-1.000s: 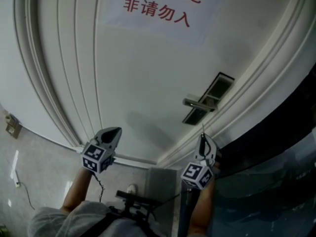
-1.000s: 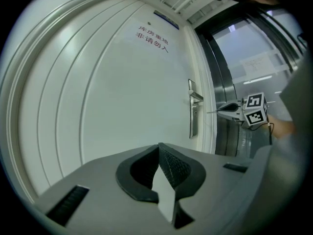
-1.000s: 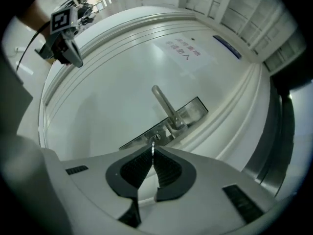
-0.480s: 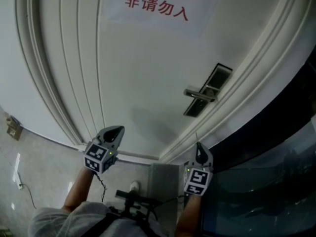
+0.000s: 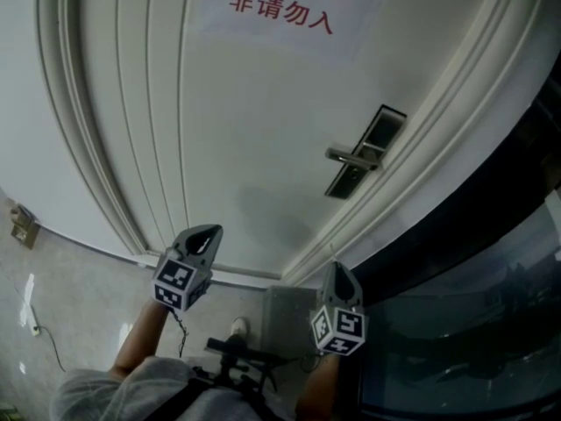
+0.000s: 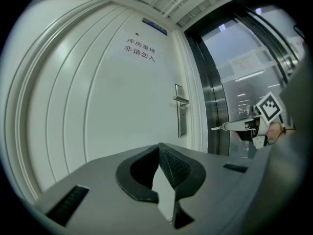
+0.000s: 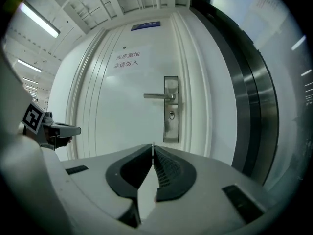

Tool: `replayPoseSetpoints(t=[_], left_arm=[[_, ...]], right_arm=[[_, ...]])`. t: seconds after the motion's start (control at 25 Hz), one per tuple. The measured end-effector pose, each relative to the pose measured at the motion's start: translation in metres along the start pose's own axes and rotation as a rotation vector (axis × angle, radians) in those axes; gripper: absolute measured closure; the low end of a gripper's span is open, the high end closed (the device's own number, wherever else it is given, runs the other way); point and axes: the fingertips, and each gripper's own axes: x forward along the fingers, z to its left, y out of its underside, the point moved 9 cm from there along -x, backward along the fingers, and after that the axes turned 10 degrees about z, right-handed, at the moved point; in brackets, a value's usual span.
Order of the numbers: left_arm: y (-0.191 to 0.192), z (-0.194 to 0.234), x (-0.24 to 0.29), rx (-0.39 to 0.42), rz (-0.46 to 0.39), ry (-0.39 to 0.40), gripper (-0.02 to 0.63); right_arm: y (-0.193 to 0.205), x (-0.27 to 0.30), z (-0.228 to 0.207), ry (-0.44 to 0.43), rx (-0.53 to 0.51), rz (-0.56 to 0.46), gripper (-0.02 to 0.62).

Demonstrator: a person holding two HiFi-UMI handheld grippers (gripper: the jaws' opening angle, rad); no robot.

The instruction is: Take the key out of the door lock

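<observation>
Both grippers are hovering back from the white door (image 5: 254, 139); the right gripper (image 5: 338, 270) is clenching the key (image 6: 218, 128), its thin blade jutting from the tips, well clear of the door lock (image 7: 171, 114); the left gripper (image 5: 207, 231) is pressing its empty jaws together.

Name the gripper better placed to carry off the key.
Right. The right gripper is shut on the thin metal key, which is out of the silver lock plate. The left gripper is shut and empty, farther left along the white door.
</observation>
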Motion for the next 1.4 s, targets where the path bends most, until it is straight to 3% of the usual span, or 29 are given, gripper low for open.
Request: replayPoseSetpoints(t=[0.36,1.4], left_arm=[[0.008,-0.012,-0.012,0.013,0.011,0.018,0.600],[0.013,-0.023,-0.010,0.005,0.028,-0.002,0.600]], right_arm=[[0.020,-0.024,0.013,-0.012,0.047,-0.014,0.575],[0.024,-0.021,0.009,-0.048,-0.007,-0.017,0.575]])
